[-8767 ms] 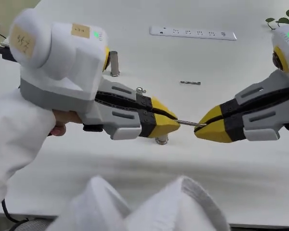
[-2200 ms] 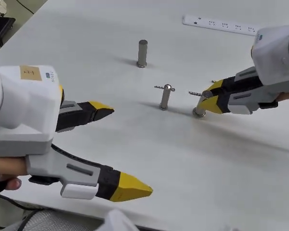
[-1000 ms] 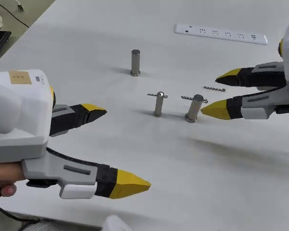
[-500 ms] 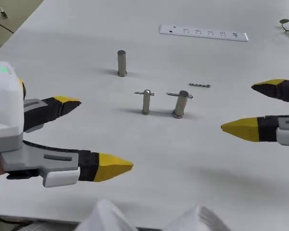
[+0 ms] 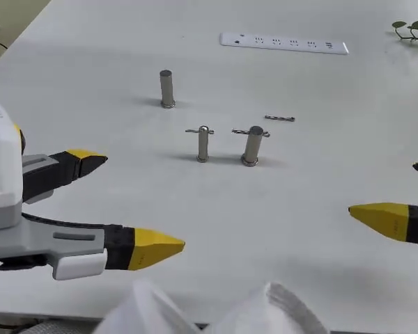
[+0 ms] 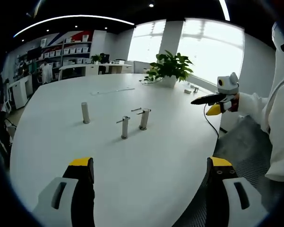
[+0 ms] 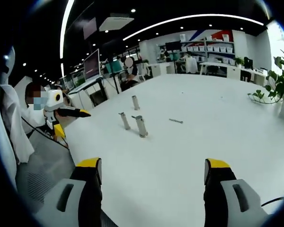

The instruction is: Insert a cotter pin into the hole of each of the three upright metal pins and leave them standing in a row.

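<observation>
So the left claw (image 5: 143, 202) is wide open and empty, this side of the bare metal pin (image 5: 166, 88). Right of that one, the middle metal pin (image 5: 203, 144) and right metal pin (image 5: 251, 145) have cotters in. The loose cotter pin (image 5: 279, 118) lies flat on the desk (image 5: 299, 264) further right, long axis sideways. The right claw (image 5: 382, 187), gaping and empty too, looks nearer.

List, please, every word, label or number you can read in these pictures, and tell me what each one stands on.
No text can be read in these pictures.
On the power strip: any markings are too small to read.
On the red and blue wall panel: blurred, no letters can be made out.
On the screen: too small and dim to read.
</observation>
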The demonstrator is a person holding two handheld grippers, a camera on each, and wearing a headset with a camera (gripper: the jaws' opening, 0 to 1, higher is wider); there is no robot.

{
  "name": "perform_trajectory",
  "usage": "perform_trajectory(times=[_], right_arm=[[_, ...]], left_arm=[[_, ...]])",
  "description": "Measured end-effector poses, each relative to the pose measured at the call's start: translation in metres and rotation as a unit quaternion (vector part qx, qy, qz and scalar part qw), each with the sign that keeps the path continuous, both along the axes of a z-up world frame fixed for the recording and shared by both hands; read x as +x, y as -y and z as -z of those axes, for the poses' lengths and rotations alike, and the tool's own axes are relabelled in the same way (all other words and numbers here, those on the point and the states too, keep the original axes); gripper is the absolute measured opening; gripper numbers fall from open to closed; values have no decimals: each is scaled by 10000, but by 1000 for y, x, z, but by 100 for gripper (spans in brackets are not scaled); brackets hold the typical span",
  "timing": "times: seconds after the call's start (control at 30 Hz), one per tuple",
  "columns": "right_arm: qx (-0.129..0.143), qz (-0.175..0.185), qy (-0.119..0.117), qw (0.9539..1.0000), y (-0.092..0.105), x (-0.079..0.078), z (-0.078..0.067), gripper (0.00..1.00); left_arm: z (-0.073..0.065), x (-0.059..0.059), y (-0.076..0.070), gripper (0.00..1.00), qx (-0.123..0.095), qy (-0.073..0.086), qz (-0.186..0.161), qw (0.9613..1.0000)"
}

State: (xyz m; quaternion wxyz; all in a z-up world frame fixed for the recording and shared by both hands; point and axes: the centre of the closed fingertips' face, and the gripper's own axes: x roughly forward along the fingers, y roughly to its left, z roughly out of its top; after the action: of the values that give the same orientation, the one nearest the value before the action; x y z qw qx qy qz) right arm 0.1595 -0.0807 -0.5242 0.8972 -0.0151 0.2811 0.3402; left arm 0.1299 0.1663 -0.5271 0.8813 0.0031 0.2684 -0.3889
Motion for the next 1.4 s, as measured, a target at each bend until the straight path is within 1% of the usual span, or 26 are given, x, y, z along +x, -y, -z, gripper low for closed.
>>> perform_trajectory(times=[0.13,0.23,0.3,0.4,0.47,0.5,0.6,0.63,0.67,0.7,0.73,0.77,0.8,0.83,0.87,0.93,0.97,1.0,1.07,1.13,1.23,1.27,1.3,1.33,1.37,1.4], right_arm=[[16,115,-44,9999,0,-5,4,90],[25,147,-75,9999,0,-8,5,93],[18,173,-82,9998,0,-9,6,94],[1,164,-57,9998,0,-11,6,96],[-23,117,-12,9999,-2,-13,5,97],[-70,84,-18,9999,-2,-13,6,97],[-131,110,-28,9998,0,-14,7,97],[-110,147,-41,9998,1,-13,7,97],[-103,174,-42,9998,2,-13,7,97],[-102,188,-50,9998,3,-12,7,97],[-113,192,-55,9997,3,-12,7,97],[-121,188,-63,9997,4,-12,7,97],[-134,181,-77,9997,4,-13,8,97],[-146,173,-88,9997,4,-13,8,97],[-161,170,-98,9997,4,-14,9,97],[-196,167,-123,9996,4,-15,10,97],[-199,170,-127,9996,4,-15,10,97],[-202,193,-146,9995,5,-15,11,96],[-193,236,-165,9994,6,-15,11,96],[-185,296,-180,9992,8,-15,11,96],[-191,337,-201,9990,10,-15,11,96],[-190,348,-207,9990,10,-16,12,95],[-187,366,-217,9989,10,-16,12,95],[-182,379,-217,9989,10,-16,12,95],[-175,390,-222,9988,11,-16,12,95],[-174,401,-229,9988,11,-16,12,95]], left_arm=[[-1,1,-2,99,-26,28,-76,10000],[-2,4,-5,99,-32,52,-140,9999],[-4,10,-8,99,-56,81,-205,9997],[-9,23,-15,99,-62,190,-341,9992],[-13,36,-20,99,-48,281,-493,9984],[-15,46,-25,98,-10,377,-602,9975],[-21,67,-33,97,24,531,-803,9954],[-24,73,-35,97,12,569,-852,9947],[-28,83,-38,96,-16,656,-933,9935],[-32,90,-40,96,-53,712,-975,9927],[-36,99,-41,95,-93,747,-1012,9920],[-38,105,-42,94,-113,765,-1021,9918],[-41,115,-42,93,-148,821,-1052,9909],[-44,121,-42,92,-157,885,-1064,9902],[-45,127,-43,91,-153,939,-1086,9895],[-46,147,-47,88,-123,1039,-1193,9873],[-46,151,-47,87,-124,1050,-1210,9870],[-45,160,-48,86,-120,1097,-1252,9860],[-43,171,-49,83,-120,1118,-1315,9849],[-40,183,-50,78,-154,1142,-1405,9834],[-34,200,-46,66,-391,1096,-1404,9832],[-32,205,-46,63,-406,1085,-1430,9829],[-27,212,-45,61,-377,1087,-1432,9830],[-23,216,-46,61,-302,1060,-1427,9836],[-16,220,-47,60,-163,996,-1409,9849],[-13,223,-47,60,-121,977,-1377,9856]])
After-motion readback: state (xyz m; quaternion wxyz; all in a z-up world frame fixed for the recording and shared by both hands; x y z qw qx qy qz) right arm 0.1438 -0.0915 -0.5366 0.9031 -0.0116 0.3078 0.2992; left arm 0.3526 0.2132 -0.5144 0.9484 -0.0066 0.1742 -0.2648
